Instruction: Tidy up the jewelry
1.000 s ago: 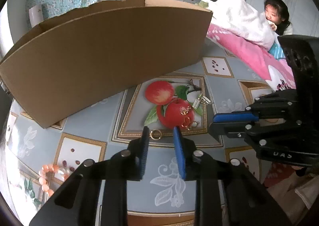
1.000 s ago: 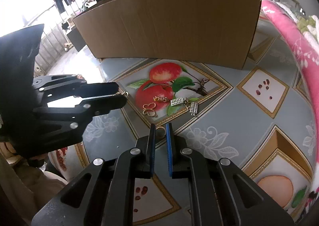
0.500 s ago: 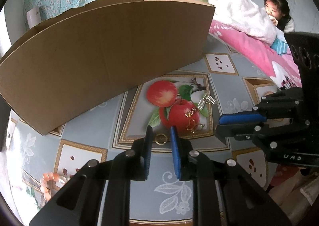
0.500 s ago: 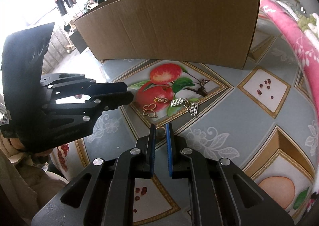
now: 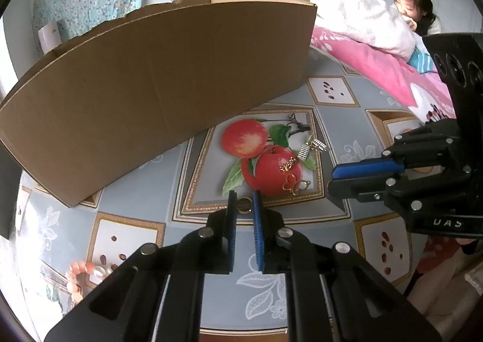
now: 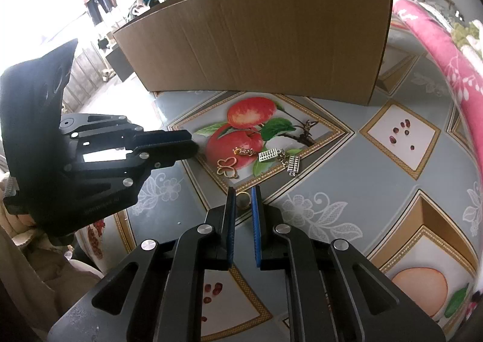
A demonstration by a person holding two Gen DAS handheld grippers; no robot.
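1. The counter (image 6: 332, 179) is covered by a glossy grey-blue printed sheet with gold-framed diamonds, white flowers and two red apples.
2. A thin gold ring (image 6: 243, 201), a plain round band, lies flat on the gilt border just below the apples.
3. Near it on the lower apple sits a gold open-wire butterfly charm (image 6: 227, 167), with a short piece of gold chain (image 6: 243, 151) just above.
4. To their right lie two small silver charms (image 6: 267, 156), rectangular and ribbed like tiny abacus frames, joined by a bit of chain.
5. A large plain cardboard box (image 5: 151, 94), matte brown with a ragged top edge, stands upright behind the apples.
6. A bracelet of round coral-pink beads (image 5: 80, 269) lies at the counter's near left edge.
7. The left claw (image 5: 244, 195), black with flat blue pads, has just been closing. Its pads are drawn almost together with a narrow slit left. The ring shows through the slit, but the right wrist view shows the tips off to the side of the ring, gripping nothing.
8. The right claw (image 6: 243, 194) is likewise nearly together and empty, its tips apart from the ring.
9. A pink flowered blanket (image 5: 377, 67) borders the counter's far right.
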